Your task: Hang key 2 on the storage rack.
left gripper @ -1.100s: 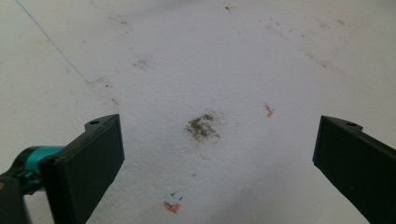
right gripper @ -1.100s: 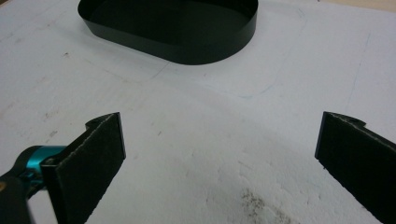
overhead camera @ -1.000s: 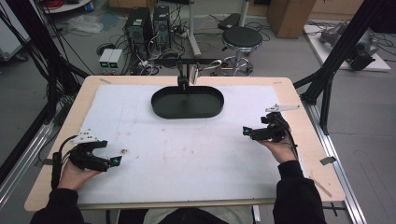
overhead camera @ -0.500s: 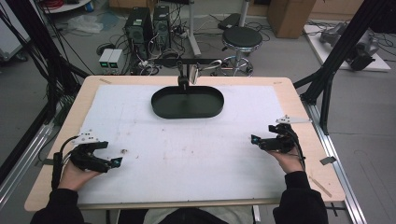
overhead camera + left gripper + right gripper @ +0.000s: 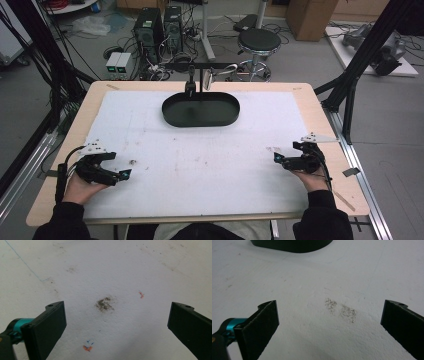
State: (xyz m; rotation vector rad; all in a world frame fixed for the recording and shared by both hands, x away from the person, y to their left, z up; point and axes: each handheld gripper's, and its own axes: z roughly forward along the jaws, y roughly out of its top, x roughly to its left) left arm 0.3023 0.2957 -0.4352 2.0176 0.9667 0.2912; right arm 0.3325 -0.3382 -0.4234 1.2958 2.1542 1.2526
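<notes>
Left gripper [image 5: 121,174] near the left front corner of the worktop [image 5: 70,135], held low over the white sheet [image 5: 200,165] in the left hand [image 5: 80,186], pointing right toward the middle. Fingers [image 5: 47,326] spread wide in the left gripper view, nothing between them, just a grey smudge [image 5: 104,304] and small orange marks [image 5: 141,295] on the sheet. Probably parked at the edge as a resting pose, with the middle of the sheet left free for work. Forearm coming in from the bottom edge, wrist level, cable looping back along the sleeve.

Dark oval tray [image 5: 200,118] at the back centre of the sheet, well apart from both grippers, nothing visible inside. Likely set there within equal reach of both hands. Just behind it, a black stand with a crossbar [image 5: 200,66].

Right gripper [image 5: 278,158] near the right front edge, pointing left toward the middle, held in the right hand [image 5: 311,177]. Fingers [image 5: 260,323] spread wide here too, gripping nothing, a speckled grey stain [image 5: 340,310] on the sheet between them and the tray's near rim at the top of the right gripper view. Wrist level, grey plate on top, roughly mirroring the left side, which reads as 2 hands waiting at the ready.
</notes>
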